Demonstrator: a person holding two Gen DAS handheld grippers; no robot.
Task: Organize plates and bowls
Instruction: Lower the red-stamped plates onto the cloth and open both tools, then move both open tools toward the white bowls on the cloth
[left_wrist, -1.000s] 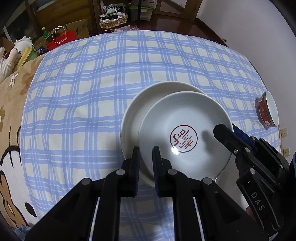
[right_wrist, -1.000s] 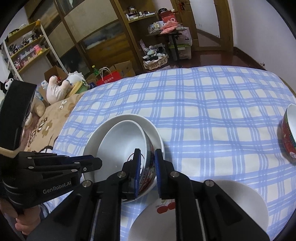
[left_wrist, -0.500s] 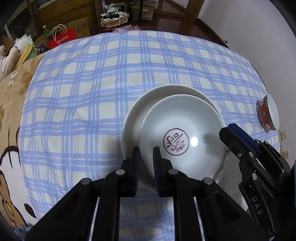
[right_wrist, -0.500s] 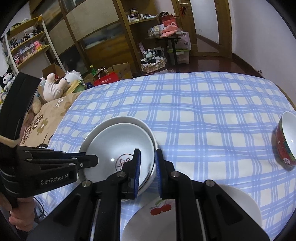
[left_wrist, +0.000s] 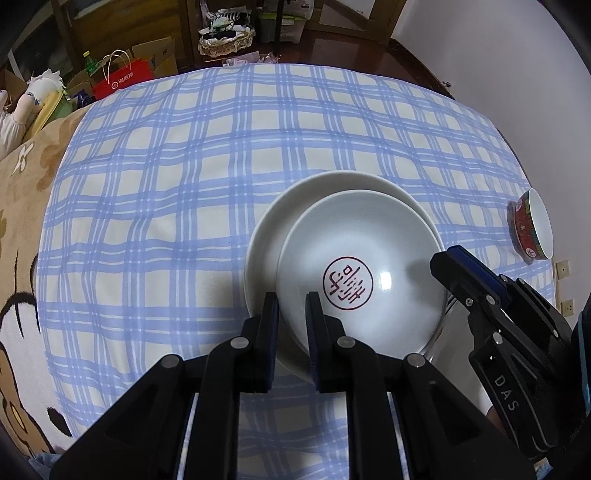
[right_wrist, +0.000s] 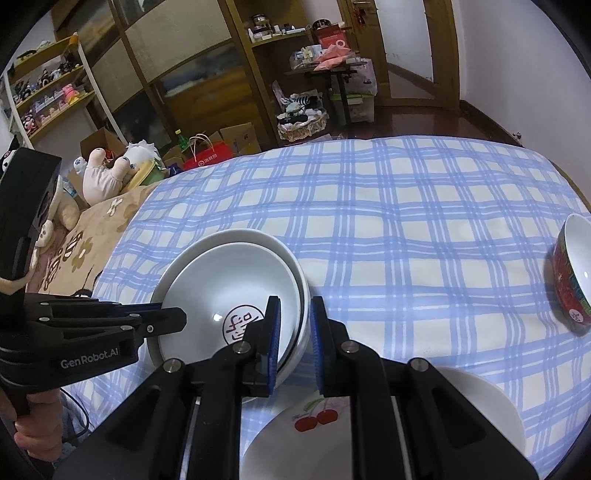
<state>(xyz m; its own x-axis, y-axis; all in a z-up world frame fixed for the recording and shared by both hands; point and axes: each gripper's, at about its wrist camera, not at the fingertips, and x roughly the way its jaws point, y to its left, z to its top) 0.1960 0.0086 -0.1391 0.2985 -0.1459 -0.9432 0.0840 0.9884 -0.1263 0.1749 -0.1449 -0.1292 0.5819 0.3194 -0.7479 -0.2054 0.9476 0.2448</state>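
A blue-and-white checked cloth-covered bed (right_wrist: 388, 229) carries a wide white dish (right_wrist: 207, 247), a red-sided bowl (right_wrist: 572, 273) and a cherry-printed white plate (right_wrist: 480, 410).

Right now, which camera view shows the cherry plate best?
The right wrist view: the cherry plate lies below the right hand-held gripper, cherries visible. The left wrist view shows at most an edge sliver.

White bowl with a red round seal mark (left_wrist: 360, 273) sits nested inside a larger white bowl (left_wrist: 325, 195), offset toward its near right side, centre of the left wrist view. Red patterned bowl (right_wrist: 570, 275), white inside, tilted on its side at far right edge. White cherry-print plate (right_wrist: 321, 424) lies flat, bottom centre of the right wrist view.
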